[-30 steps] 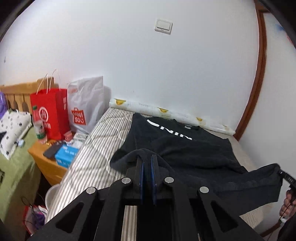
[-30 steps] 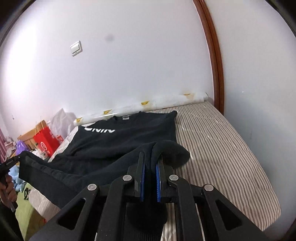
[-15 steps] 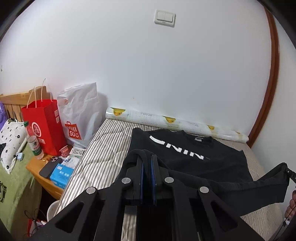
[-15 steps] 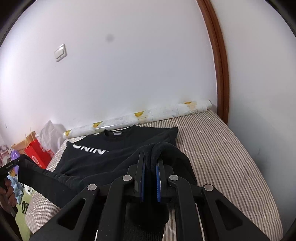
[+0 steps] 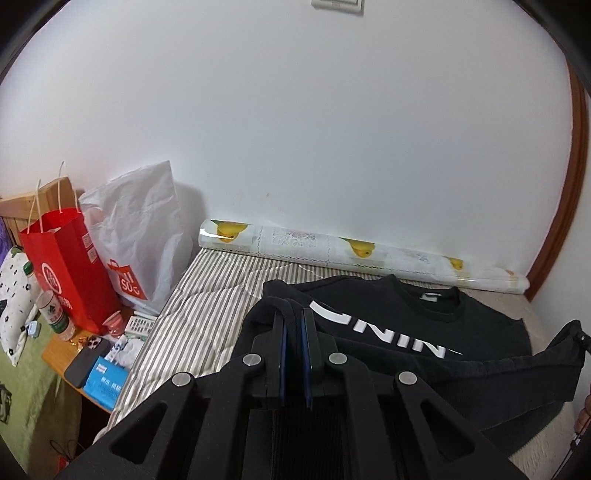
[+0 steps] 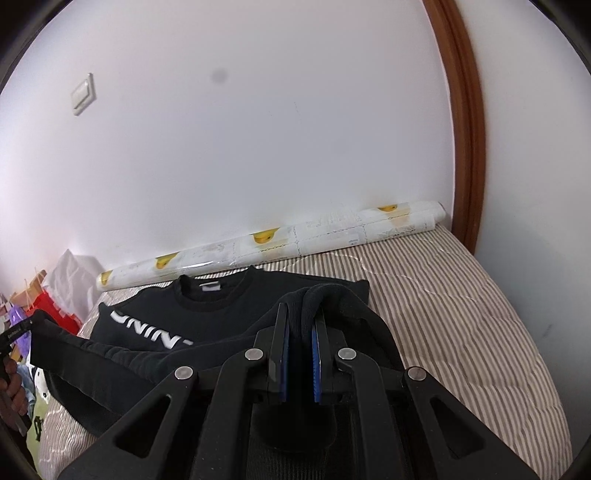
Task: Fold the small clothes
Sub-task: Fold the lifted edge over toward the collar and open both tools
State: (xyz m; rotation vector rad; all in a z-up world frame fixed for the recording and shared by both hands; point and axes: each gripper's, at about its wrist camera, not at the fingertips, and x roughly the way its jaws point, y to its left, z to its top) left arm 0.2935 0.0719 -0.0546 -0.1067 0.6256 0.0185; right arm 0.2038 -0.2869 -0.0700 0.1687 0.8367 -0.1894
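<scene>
Two wrist views over the tongs, sharing the bed (image 5: pixel 207 317).

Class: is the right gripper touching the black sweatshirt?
Touching. The right wrist view shows the right gripper shut on a fold of the black sweatshirt.

The light switch (image 5: pixel 336 3) is cut off by the top edge.

— How many garments are you seeing on the bed?
— You're looking at one black sweatshirt (image 5: pixel 424 332).
— And bags?
— Two are standing beside it: one red paper bag (image 5: pixel 70 266), one white plastic bag (image 5: pixel 140 236). One patterned roll (image 5: pixel 354 251) is lying along the wall.
</scene>
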